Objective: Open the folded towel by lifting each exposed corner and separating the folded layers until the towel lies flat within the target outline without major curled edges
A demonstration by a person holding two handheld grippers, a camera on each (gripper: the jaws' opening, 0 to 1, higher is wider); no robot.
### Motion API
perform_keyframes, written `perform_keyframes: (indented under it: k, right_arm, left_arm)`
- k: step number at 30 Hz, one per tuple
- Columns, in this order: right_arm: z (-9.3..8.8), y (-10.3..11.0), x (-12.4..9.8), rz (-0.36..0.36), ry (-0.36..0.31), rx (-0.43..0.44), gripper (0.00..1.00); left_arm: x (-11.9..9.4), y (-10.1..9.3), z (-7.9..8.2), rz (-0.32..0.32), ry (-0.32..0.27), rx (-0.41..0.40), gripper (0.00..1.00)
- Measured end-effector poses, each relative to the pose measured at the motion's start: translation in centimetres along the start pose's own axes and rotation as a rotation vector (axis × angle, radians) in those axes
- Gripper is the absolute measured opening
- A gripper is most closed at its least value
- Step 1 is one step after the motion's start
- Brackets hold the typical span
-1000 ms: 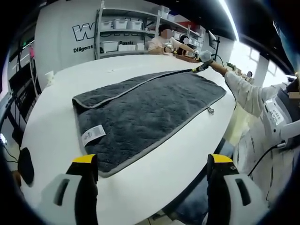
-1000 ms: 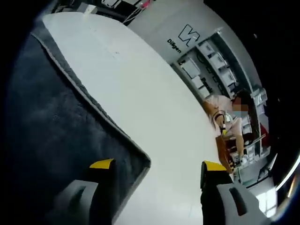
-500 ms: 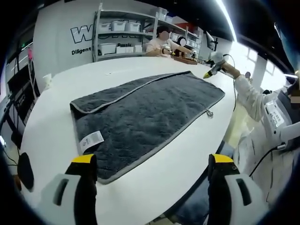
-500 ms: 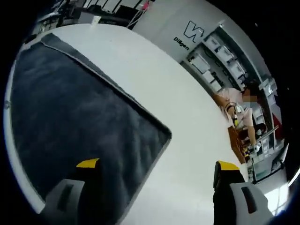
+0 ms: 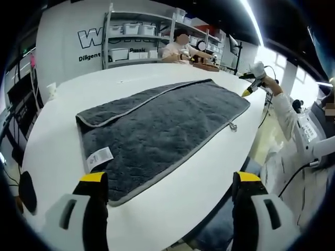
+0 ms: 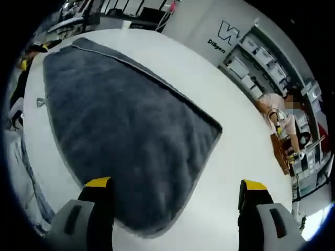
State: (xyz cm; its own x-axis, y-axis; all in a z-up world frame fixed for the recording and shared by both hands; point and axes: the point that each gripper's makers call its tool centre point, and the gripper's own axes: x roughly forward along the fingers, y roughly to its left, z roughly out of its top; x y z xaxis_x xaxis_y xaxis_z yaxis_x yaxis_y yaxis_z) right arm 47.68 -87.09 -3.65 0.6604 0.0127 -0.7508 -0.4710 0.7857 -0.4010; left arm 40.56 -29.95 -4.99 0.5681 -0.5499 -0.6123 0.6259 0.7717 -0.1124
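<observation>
- Towel (image 5: pixel 162 130) is being seen lying open on the white table (image 5: pixel 57 151), its long axis running away from the left gripper (image 5: pixel 170 191).
- Left gripper is being held nearer, jaws wide apart and empty.
- Right gripper (image 6: pixel 175 201) is being held above the far end, jaws parted, gripping nothing.

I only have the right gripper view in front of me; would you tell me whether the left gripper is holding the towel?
Observer: No. The left gripper is open, and the near corner of the towel lies on the table beside one jaw, not gripped.
Operator: Thank you. Is there anything on that end to tell it by?
Observer: Yes, a white care label lies on top of the towel near that corner.
Operator: And where does my right gripper sit?
Observer: In the left gripper view, the right gripper is up in the air past the towel's far corner, clear of the fabric.
</observation>
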Motion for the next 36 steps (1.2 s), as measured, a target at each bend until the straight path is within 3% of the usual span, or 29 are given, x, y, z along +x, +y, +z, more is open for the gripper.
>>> perform_keyframes:
  k: [7, 18, 25, 30, 36]
  right_arm:
    - [-0.8, 3.2, -1.5, 0.039, -0.038, 0.056, 0.99]
    - [0.3, 8.0, -3.1, 0.087, -0.143, 0.108, 0.99]
    - [2.8, 12.0, -3.2, 0.138, -0.220, 0.127, 0.99]
    - [4.0, 14.4, -2.6, 0.173, -0.236, 0.112, 0.99]
    - [5.9, 17.8, -2.0, 0.251, -0.270, 0.086, 0.98]
  left_arm:
    - [-0.2, 0.2, 0.0, 0.007, -0.003, -0.005, 0.96]
    - [-0.3, 1.0, 0.6, 0.040, -0.035, -0.022, 0.95]
    - [0.2, 1.2, 1.3, 0.048, -0.047, -0.019, 0.94]
    - [0.7, 1.7, 1.8, 0.072, -0.044, -0.007, 0.93]
    - [1.2, 2.7, 3.0, 0.078, -0.086, -0.032, 0.89]
